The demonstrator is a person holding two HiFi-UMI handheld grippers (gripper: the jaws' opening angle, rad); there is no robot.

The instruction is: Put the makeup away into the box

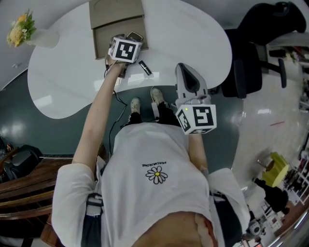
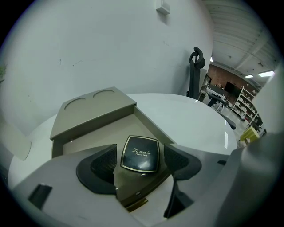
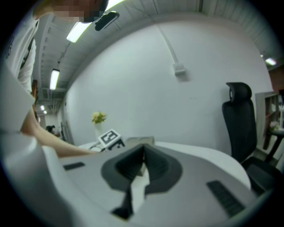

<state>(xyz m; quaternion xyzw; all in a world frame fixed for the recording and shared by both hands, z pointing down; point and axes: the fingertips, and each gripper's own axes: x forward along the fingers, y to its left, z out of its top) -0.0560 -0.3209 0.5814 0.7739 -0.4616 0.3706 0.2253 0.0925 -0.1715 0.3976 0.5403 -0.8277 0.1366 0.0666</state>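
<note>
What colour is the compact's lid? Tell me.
The compact is black with a gold border; left gripper view shows it best.

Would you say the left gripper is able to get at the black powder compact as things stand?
Probably yes: the left gripper has its jaws apart on either side of the compact, which lies face up on the box with nothing covering it.

The white rounded desk (image 1: 193, 43) carried an open grey-brown box (image 1: 116, 12), a small black stick (image 1: 145, 67) just beside that box, and a flower vase (image 1: 46, 38) well apart from it.
</note>
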